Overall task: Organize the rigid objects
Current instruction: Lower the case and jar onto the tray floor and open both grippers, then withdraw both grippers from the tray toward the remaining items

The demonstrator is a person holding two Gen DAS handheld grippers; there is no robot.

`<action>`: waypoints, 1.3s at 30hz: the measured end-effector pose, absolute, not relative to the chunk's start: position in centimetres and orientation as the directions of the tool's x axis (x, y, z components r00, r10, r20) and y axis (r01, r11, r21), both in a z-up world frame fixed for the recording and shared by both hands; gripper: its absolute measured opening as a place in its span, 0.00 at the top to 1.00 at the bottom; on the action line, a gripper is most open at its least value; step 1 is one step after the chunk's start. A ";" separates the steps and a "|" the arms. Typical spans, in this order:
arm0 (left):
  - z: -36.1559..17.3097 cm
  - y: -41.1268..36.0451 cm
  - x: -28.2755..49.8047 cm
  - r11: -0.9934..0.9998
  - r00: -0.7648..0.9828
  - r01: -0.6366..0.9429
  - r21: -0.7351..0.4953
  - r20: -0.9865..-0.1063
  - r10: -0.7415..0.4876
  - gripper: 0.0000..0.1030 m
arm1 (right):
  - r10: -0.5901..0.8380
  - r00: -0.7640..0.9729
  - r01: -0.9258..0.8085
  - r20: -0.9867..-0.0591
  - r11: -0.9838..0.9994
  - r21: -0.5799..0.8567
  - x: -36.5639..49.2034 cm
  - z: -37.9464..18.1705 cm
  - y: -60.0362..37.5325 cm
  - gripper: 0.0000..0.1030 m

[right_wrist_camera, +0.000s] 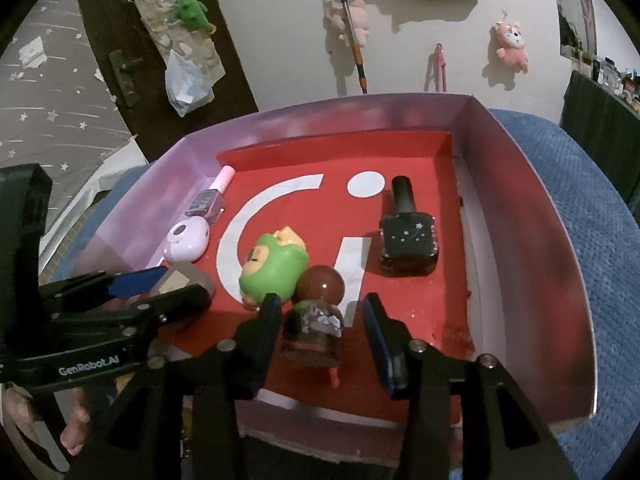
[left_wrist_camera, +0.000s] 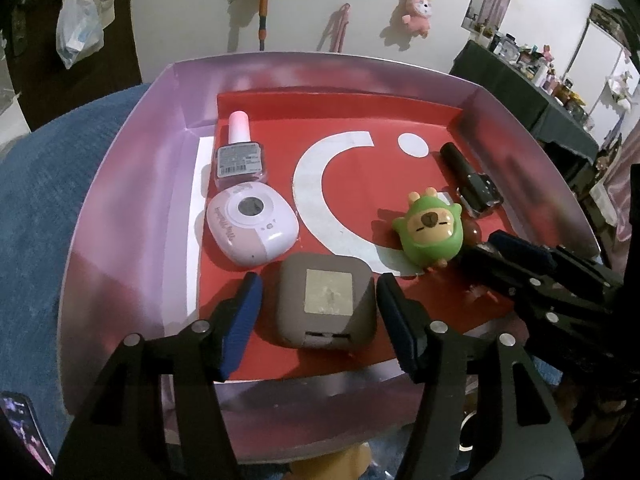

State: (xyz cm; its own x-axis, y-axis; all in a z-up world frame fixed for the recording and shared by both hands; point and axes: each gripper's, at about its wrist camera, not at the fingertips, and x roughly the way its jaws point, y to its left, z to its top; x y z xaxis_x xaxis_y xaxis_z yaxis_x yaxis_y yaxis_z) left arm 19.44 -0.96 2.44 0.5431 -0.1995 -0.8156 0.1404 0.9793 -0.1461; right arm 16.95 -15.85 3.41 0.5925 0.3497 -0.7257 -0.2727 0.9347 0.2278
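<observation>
A pink-walled box [left_wrist_camera: 320,58] with a red floor holds the objects. My left gripper [left_wrist_camera: 316,312] stands open around a grey-brown square case [left_wrist_camera: 326,304]; a strip of red floor shows beside its left pad. My right gripper [right_wrist_camera: 320,320] is open around a small brown bottle with a round cap [right_wrist_camera: 316,320], with a gap at the right pad. A green capybara toy [right_wrist_camera: 276,268] leans on that cap. A pink nail polish bottle [left_wrist_camera: 240,152] and a lilac rounded device [left_wrist_camera: 252,228] lie at the left. A black nail polish bottle [right_wrist_camera: 406,236] lies at the right.
The box rests on a blue textured cloth [left_wrist_camera: 40,200]. Plush toys [left_wrist_camera: 418,14] and a plastic bag [left_wrist_camera: 76,36] hang on the wall behind. A dark, cluttered table [left_wrist_camera: 540,92] stands at the right. A person's hand [right_wrist_camera: 76,420] shows under the left gripper.
</observation>
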 end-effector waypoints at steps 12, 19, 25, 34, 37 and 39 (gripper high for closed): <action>3.3 -1.1 17.6 0.976 0.562 0.161 -0.145 -0.800 -0.212 0.21 | 0.401 0.640 -0.291 -0.656 0.916 0.276 14.2 5.5 -16.9 0.40; 4.1 -1.0 16.2 0.975 0.579 0.165 -0.149 -0.786 -0.218 0.09 | 0.432 0.677 -0.316 -0.595 0.902 0.295 12.4 7.4 -17.5 0.27; 5.0 -0.8 14.8 0.975 0.609 0.169 -0.142 -0.763 -0.216 0.00 | 0.444 0.699 -0.326 -0.560 0.896 0.303 11.2 8.5 -17.8 0.12; 5.6 0.5 12.7 0.978 0.663 0.138 -0.155 -0.719 -0.207 0.00 | 0.444 0.726 -0.331 -0.525 0.895 0.300 9.4 9.5 -17.7 0.00; 5.6 0.8 11.9 0.978 0.676 0.138 -0.156 -0.707 -0.208 0.00 | 0.440 0.728 -0.331 -0.525 0.897 0.293 9.0 9.6 -17.5 0.00; 5.6 1.0 11.5 0.977 0.679 0.141 -0.157 -0.703 -0.211 0.00 | 0.440 0.729 -0.330 -0.525 0.897 0.294 8.6 9.6 -17.6 0.00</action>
